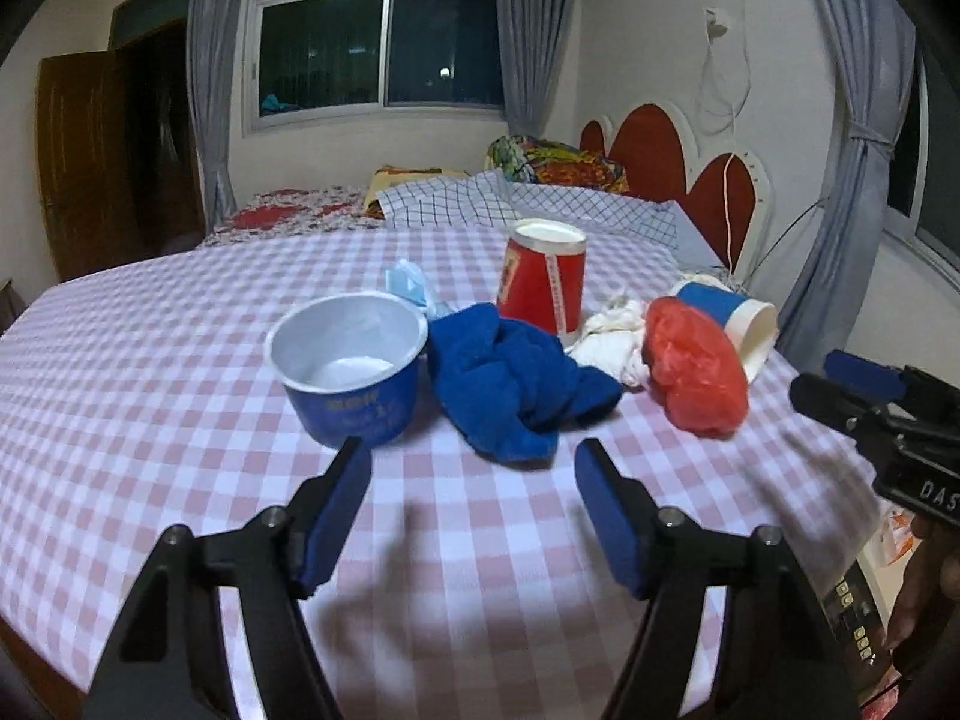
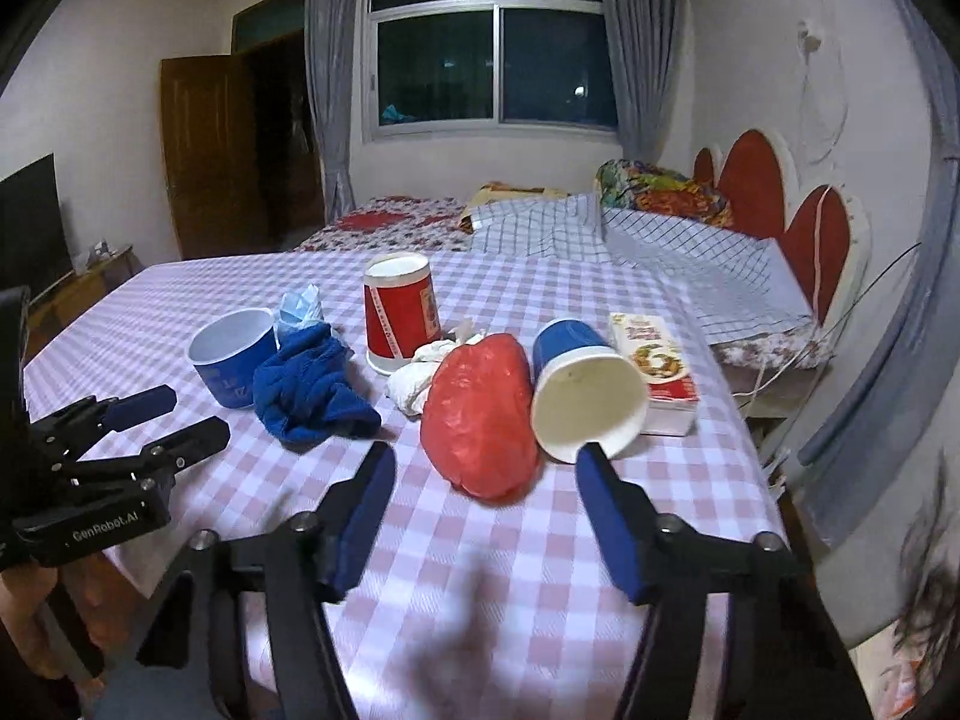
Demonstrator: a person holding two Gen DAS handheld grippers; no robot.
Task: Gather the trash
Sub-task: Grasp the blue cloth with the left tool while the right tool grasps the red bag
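On the pink checked tablecloth lie an upright blue cup, a crumpled blue cloth, an upside-down red cup, white crumpled tissue, a red plastic bag, a tipped blue cup and a blue face mask. My left gripper is open and empty, just short of the blue cloth. My right gripper is open and empty, its jaws on either side of the red bag, next to the tipped cup.
A flat printed carton lies at the table's right edge. A bed with checked sheets and a red headboard stands behind the table. A wooden door and a window with grey curtains are at the back. The left gripper also shows in the right wrist view.
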